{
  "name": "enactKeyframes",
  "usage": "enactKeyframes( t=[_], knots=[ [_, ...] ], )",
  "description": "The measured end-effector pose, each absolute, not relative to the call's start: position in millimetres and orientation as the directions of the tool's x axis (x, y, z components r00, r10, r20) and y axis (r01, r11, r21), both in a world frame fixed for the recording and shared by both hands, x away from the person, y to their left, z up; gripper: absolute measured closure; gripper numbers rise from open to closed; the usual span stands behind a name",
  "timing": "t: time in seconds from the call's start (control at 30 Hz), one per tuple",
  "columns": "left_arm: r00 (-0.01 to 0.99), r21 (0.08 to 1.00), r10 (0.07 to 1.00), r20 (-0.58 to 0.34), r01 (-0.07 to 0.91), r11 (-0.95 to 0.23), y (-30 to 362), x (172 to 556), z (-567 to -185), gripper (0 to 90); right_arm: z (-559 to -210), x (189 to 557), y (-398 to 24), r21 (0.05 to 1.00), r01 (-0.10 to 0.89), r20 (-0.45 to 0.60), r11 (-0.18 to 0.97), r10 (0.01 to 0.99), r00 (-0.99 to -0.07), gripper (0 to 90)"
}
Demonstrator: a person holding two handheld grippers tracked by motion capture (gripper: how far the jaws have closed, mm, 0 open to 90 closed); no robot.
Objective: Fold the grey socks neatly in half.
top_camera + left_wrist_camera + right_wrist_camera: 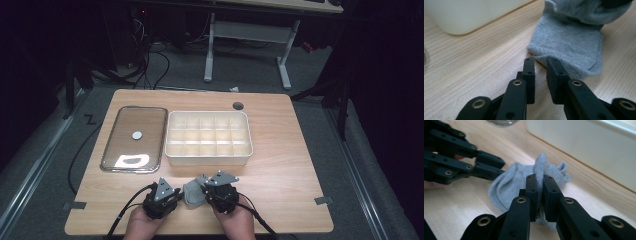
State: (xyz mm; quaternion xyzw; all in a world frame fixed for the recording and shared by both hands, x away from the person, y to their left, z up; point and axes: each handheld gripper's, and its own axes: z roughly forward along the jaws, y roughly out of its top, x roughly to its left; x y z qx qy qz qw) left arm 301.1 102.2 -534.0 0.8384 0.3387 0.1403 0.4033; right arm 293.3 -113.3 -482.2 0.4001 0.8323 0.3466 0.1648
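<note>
A grey sock [192,193] lies on the wooden table near its front edge, between my two grippers. In the right gripper view, my right gripper [538,185] is shut on a raised fold of the grey sock [509,182], which stands up between the pads. My left gripper [541,65] points at the sock's cuff edge [564,42]. Its jaws stand a narrow gap apart, bare wood shows between them, and the hem lies just at the fingertips. From above, the left gripper [177,193] sits left of the sock and the right gripper [204,189] sits right of it.
A cream compartment box [209,158] stands behind the sock at mid table. Left of it lies a clear lid with a metal rim [107,150] and a white knob. Bare tabletop [290,170] stretches to the right. A person's hands hold both grippers at the front edge.
</note>
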Motion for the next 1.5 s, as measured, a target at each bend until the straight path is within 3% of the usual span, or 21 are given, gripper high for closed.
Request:
enactKeyframes(
  t=[0.37,0.77,1.0,1.2,1.5],
  knots=[
    [0.737,0.768,0.674,-0.044,0.457,-0.449,102.3,301.3,-534.3,77.0,-501.2,292.6,-81.0,0.673,0.546,0.022,0.498,0.725,-0.689,84.6],
    [0.736,0.767,0.676,-0.038,0.455,-0.452,101.2,301.1,-534.5,78.8,-517.7,291.4,-78.4,0.690,0.562,0.112,0.456,0.699,-0.706,84.6],
    [0.739,0.767,0.672,-0.034,0.450,-0.456,101.0,300.9,-534.4,77.2,-501.5,286.6,-85.5,0.717,0.546,0.116,0.434,0.697,-0.708,70.7],
    [0.740,0.767,0.672,-0.035,0.451,-0.457,100.2,300.4,-534.4,75.2,-482.3,272.9,-112.1,0.764,0.531,0.114,0.367,0.733,-0.670,72.1],
    [0.740,0.767,0.672,-0.030,0.448,-0.459,97.7,298.8,-534.3,75.5,-508.0,279.2,-139.9,0.736,0.609,0.149,0.297,0.806,-0.573,83.6]
  ],
)
